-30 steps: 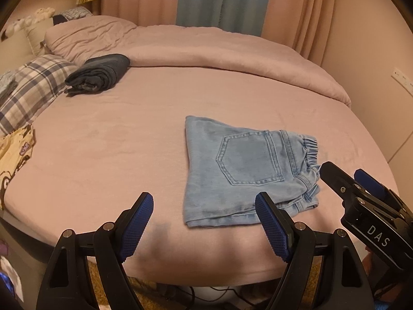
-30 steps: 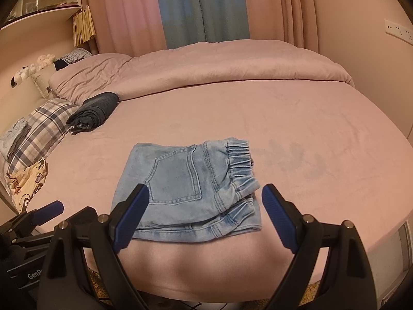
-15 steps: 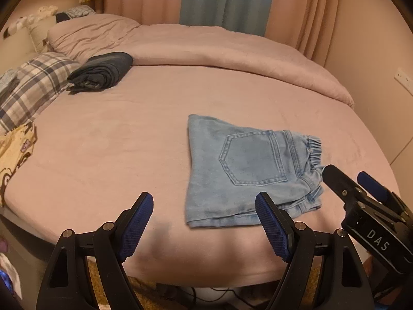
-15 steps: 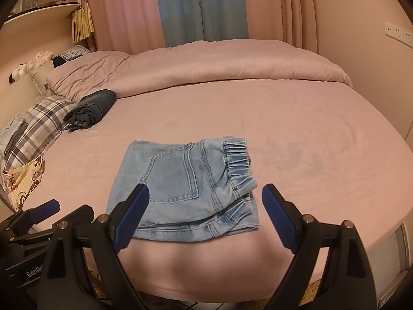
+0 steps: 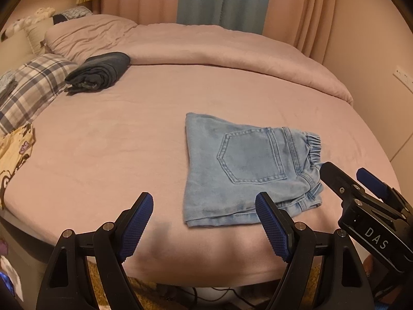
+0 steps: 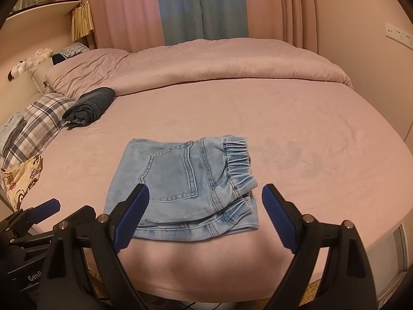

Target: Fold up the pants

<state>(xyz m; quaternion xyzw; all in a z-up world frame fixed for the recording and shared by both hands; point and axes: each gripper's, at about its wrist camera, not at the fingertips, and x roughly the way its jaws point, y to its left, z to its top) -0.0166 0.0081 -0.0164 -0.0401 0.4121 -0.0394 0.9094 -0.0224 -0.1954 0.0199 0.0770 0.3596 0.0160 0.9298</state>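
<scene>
Light blue denim pants [image 5: 247, 170] lie folded into a compact rectangle on the pink bed [image 5: 116, 139], back pocket up, elastic waistband to the right. They also show in the right wrist view [image 6: 185, 186]. My left gripper [image 5: 204, 222] is open and empty, held near the bed's front edge, left of the pants. My right gripper [image 6: 205, 213] is open and empty, just in front of the pants' near edge. The right gripper's fingers [image 5: 335, 180] show at the right of the left wrist view.
A folded dark garment [image 5: 99, 73] lies at the back left of the bed. A plaid pillow [image 5: 28, 87] and a yellow patterned cloth [image 5: 15, 149] sit at the left edge. A rolled pink duvet [image 5: 206, 46] runs along the back. Curtains hang behind.
Both grippers have drawn back slightly from the pants and risen a little. The pants have not moved. Both grippers stay open.
</scene>
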